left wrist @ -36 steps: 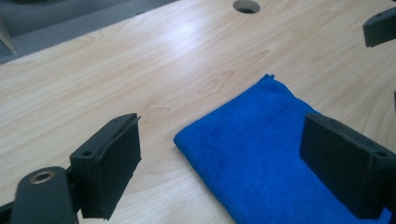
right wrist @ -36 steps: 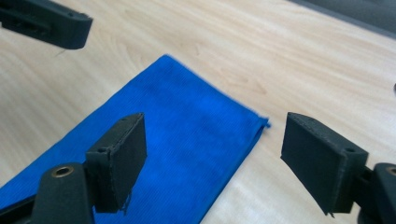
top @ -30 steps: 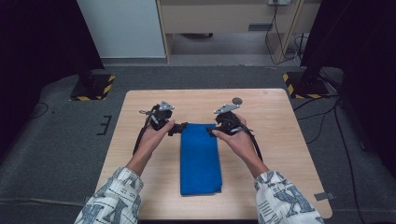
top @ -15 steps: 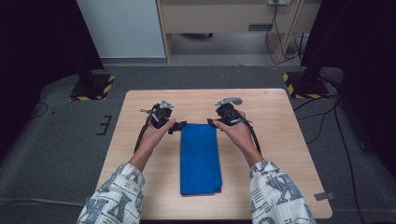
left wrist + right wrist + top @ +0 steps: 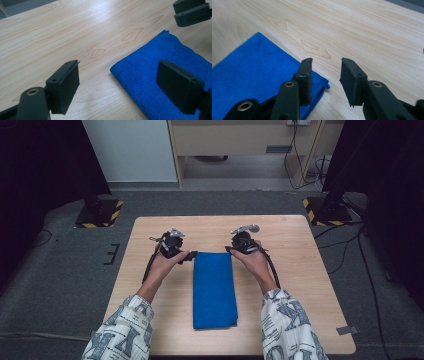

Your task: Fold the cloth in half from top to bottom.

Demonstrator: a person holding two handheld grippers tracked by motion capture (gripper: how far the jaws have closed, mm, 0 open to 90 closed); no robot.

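A folded blue cloth (image 5: 214, 287) lies lengthwise in the middle of the wooden table (image 5: 300, 270). My left gripper (image 5: 192, 255) sits at its far left corner. In the left gripper view the left gripper (image 5: 118, 71) is open wide, its jaws having just closed a little, with that corner of the cloth (image 5: 150, 57) low between them and untouched. My right gripper (image 5: 229, 250) is at the far right corner. The right gripper (image 5: 325, 68) has just been closing, and the cloth (image 5: 254, 65) corner lies in the remaining gap beside one pad, not pinched.
Yellow-and-black striped stand bases sit on the floor beyond the table's far corners, left (image 5: 100, 214) and right (image 5: 322, 210). A small strip of tape (image 5: 347, 330) lies near the front right corner. The right gripper's jaws (image 5: 192, 12) show in the left gripper view.
The right hand has come down and forward to the cloth's far right corner, its gripper now over that corner. The left hand has stayed put at the far left corner.
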